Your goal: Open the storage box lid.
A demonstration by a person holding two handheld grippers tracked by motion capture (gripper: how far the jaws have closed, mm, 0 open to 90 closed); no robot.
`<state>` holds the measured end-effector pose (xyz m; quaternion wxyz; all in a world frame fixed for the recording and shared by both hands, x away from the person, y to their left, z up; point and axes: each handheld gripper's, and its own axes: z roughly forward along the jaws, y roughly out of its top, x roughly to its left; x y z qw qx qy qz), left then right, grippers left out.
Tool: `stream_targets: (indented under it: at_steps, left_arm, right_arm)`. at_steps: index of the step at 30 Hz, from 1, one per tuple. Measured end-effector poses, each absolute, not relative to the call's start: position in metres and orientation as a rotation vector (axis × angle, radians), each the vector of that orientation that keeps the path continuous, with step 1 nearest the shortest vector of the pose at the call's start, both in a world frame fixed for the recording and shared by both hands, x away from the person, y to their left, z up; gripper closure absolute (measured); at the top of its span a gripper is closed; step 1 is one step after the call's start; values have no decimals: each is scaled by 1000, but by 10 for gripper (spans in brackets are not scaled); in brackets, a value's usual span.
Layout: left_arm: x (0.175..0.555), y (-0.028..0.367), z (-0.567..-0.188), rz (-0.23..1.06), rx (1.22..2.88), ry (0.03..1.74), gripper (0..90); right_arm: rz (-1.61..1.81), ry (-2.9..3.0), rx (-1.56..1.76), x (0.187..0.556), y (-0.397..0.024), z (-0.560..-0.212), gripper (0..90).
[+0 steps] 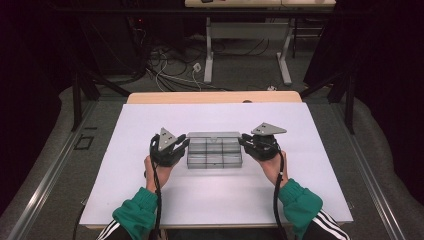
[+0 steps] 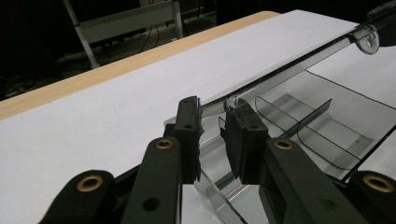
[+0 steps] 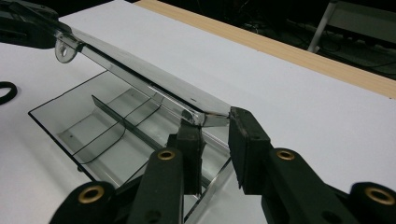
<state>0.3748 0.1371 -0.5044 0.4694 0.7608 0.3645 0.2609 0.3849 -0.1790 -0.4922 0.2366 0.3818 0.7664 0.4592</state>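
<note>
Lifting from both ends: on the white table [image 1: 215, 200] sits a clear plastic compartment box [image 1: 214, 152], mid-table between the hands, its hinged lid [image 2: 299, 63] raised at a slant. The left gripper [image 2: 215, 116] pinches the lid's near corner; the right gripper [image 3: 215, 122] straddles the opposite corner, jaws narrowed, contact hard to tell. This looks like lid-opening in progress; next, both hands should swing it together, evenly, without twisting.

A white-legged table [image 1: 247, 35] stood beyond on grey carpet [image 1: 240, 70], tangled cables [image 1: 170, 67] lying before dark curtains [image 1: 385, 60].
</note>
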Motion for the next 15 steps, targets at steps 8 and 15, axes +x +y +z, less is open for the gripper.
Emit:
stream_targets:
  at_steps: [8, 15]
  left_arm:
    - [378, 138, -502, 625, 1863, 898, 752]
    - [387, 138, -496, 617, 1861, 911, 753]
  right_arm:
    - [1265, 2093, 1057, 386, -179, -490, 768]
    - [1275, 2077, 1066, 395, -180, -489, 780]
